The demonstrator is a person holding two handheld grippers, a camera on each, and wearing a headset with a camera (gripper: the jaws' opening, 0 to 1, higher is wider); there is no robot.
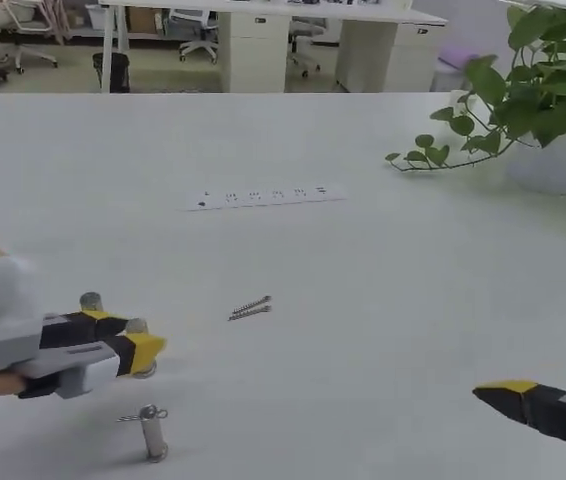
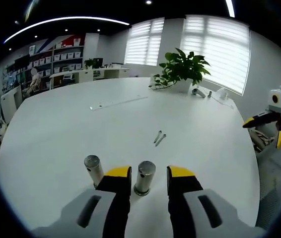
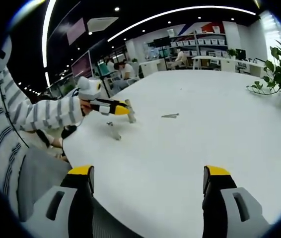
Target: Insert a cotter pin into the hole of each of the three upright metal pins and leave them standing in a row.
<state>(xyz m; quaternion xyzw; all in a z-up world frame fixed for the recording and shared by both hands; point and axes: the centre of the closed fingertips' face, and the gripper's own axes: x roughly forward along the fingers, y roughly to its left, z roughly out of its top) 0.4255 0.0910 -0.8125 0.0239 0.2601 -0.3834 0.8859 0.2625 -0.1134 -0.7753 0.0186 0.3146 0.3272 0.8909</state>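
Nearest me in the head view, a short silver metal pin with a flat base [image 1: 153, 435] stands upright on the white table [image 1: 363, 300], with a thin wire cotter pin [image 1: 135, 416] through its top. Just beyond it my left gripper [image 1: 131, 338] reaches in from the left. Its yellow-tipped jaws are apart and straddle a second silver pin [image 2: 144, 177]. In the left gripper view I see a slim gap on each side of that pin, so nothing is clamped. A third silver pin [image 2: 94, 168] stands upright just outside the left jaw. My right gripper [image 3: 148, 173] hovers at the lower right, well apart from the pins, its jaws spread wide with nothing between them. Further out, near the table's middle, two loose grey cotter pins [image 1: 251, 308] lie side by side. Beyond them a long white power strip [image 1: 263, 196] lies flat. A green leafy plant in a white pot [image 1: 533, 100] sits at the far right edge.
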